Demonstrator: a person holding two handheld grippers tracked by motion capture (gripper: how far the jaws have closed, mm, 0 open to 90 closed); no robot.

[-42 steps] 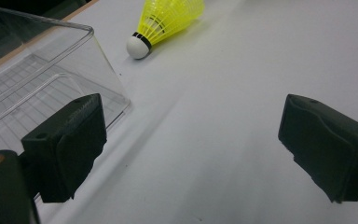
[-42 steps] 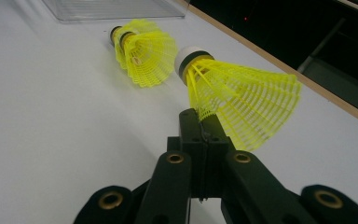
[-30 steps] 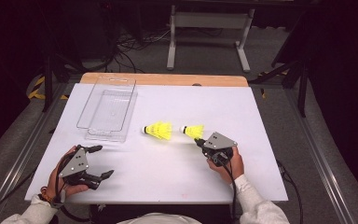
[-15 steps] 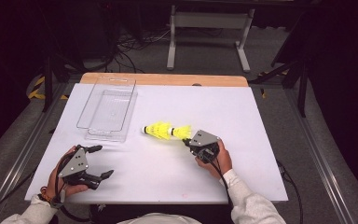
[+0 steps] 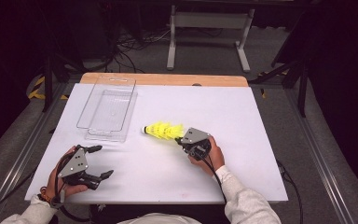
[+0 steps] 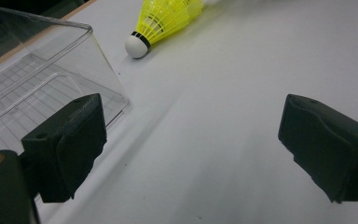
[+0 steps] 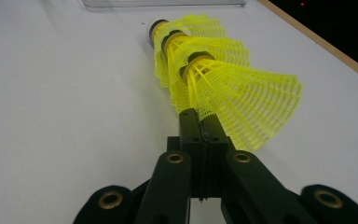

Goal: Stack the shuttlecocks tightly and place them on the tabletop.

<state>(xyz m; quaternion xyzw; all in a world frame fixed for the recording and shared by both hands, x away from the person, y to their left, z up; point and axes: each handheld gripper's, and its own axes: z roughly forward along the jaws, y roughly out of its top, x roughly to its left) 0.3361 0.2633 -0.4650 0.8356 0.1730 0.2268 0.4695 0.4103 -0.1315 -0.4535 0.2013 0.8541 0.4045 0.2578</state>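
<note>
Three yellow shuttlecocks [image 7: 214,70] lie nested into one stack on the white table, white cork tip pointing away from my right gripper [image 7: 199,123]. That gripper is shut, pinching the skirt edge of the nearest shuttlecock. In the high view the stack [image 5: 163,130] lies mid-table with the right gripper [image 5: 181,139] at its right end. My left gripper [image 5: 102,161] rests open at the front left, nothing between its jaws. The left gripper view shows its jaws [image 6: 191,149] spread wide, the stack [image 6: 161,21] far ahead.
A clear plastic box [image 5: 108,108] stands at the back left of the white table [image 5: 242,112], its near corner [image 6: 32,84] close to the left jaw. A wooden strip runs along the far edge. Black frames and cables stand behind the table.
My right gripper has moved left with its shuttlecock and pushed it into the stack, which lay apart from it a second ago. The left gripper has stayed put.
</note>
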